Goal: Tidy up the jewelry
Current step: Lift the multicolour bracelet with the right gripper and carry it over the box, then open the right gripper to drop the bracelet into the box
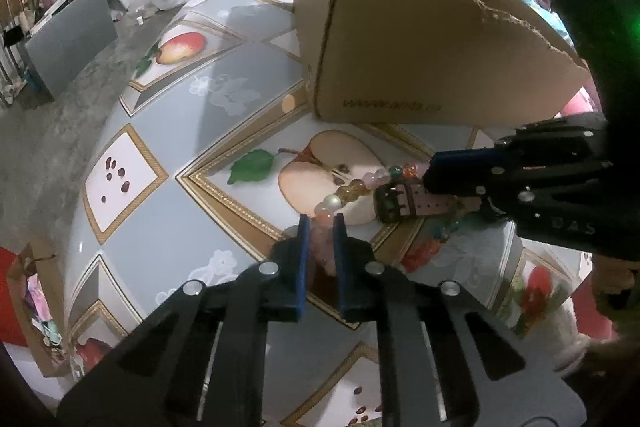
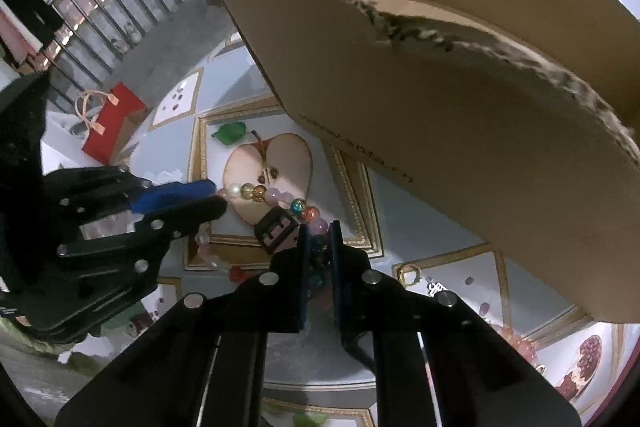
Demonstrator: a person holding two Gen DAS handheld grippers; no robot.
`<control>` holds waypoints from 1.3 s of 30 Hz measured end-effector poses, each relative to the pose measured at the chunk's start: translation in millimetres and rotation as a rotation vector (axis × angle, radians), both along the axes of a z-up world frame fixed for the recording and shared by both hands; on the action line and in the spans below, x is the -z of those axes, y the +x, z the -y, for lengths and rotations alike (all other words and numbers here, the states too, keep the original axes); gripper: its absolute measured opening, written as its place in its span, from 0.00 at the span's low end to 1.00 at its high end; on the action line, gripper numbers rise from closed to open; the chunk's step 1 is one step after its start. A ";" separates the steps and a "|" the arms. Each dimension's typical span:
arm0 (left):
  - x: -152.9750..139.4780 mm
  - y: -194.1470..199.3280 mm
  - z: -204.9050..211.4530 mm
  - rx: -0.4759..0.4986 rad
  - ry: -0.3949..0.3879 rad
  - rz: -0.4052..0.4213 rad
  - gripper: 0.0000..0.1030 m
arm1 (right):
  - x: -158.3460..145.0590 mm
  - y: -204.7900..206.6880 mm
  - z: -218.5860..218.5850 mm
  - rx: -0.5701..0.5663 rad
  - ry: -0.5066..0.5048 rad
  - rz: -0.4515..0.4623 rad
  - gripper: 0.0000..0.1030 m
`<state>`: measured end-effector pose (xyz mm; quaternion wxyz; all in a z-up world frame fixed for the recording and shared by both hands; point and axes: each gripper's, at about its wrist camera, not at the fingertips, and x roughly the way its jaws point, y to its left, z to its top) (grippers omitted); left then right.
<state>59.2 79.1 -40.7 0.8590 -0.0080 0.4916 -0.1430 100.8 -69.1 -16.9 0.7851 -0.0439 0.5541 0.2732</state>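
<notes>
The bead bracelet (image 1: 352, 189) lies on the table (image 1: 160, 235) over the printed apple, tangled with a pink watch strap (image 1: 424, 205), right in front of the cardboard box (image 1: 420, 59) where it probably belongs. The left gripper (image 1: 322, 223) has its fingers nearly closed on the pale beads at one end; the right gripper (image 2: 318, 231) pinches the darker beads beside the buckle (likely so the two can pull bracelet and strap apart)
</notes>
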 end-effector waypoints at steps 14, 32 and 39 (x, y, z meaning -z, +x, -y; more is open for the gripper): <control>-50.7 -32.3 -1.4 0.021 -0.088 0.099 0.08 | -39.6 -31.8 26.4 0.063 0.138 0.049 0.09; -165.0 90.8 64.6 0.200 -0.105 0.277 0.08 | -118.3 91.7 82.2 0.132 0.259 0.109 0.09; -125.2 193.7 100.9 0.195 0.026 0.103 0.08 | -72.0 187.9 86.0 0.157 0.232 -0.071 0.09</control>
